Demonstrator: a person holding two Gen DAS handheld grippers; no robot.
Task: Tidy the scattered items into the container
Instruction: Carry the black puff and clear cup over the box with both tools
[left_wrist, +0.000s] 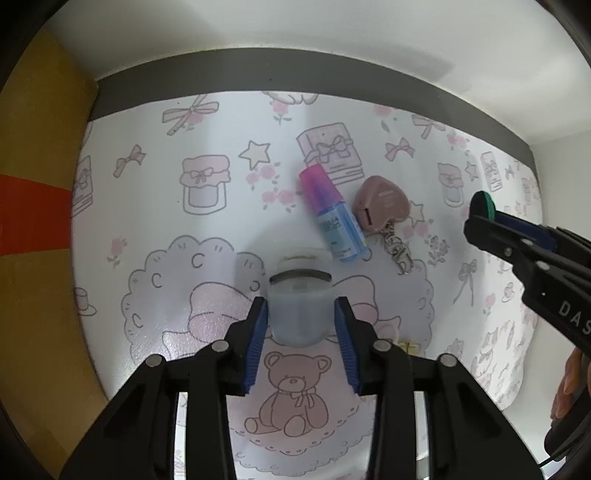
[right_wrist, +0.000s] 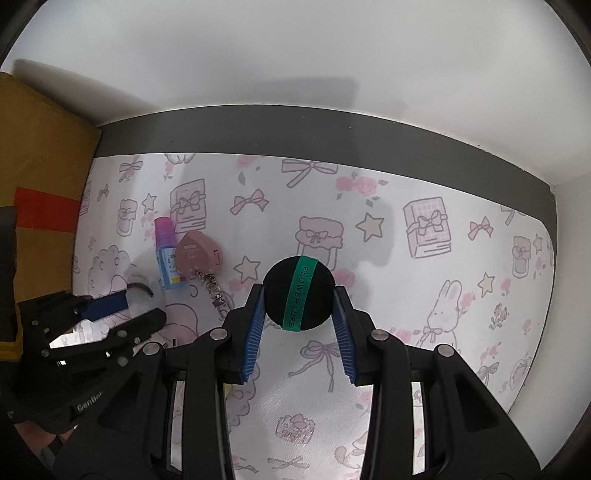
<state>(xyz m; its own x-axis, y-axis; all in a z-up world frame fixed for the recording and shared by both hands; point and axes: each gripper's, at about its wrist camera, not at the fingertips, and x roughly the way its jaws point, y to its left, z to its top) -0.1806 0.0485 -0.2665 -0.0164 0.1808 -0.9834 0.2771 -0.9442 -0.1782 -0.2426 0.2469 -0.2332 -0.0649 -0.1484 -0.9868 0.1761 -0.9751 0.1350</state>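
1. A small frosted translucent jar (left_wrist: 300, 314) with a dark rim stands upright on the desk's patterned mat, towards its left edge.
2. A pink-capped blue plastic bottle (left_wrist: 330, 214) lies flat just beyond the jar, cap towards the far edge.
3. A dusty-pink heart-shaped keyring case (left_wrist: 380, 205) with a metal chain lies just beside the bottle.
4. A round black powder puff (right_wrist: 299, 293) with a green ribbon reading "FLOWER LURE" is held above the mat.

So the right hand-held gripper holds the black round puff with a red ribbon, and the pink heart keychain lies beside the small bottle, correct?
Not quite: the ribbon across the black puff in the right hand-held gripper is green, as the right wrist view shows. The pink heart keychain does lie beside the small bottle.
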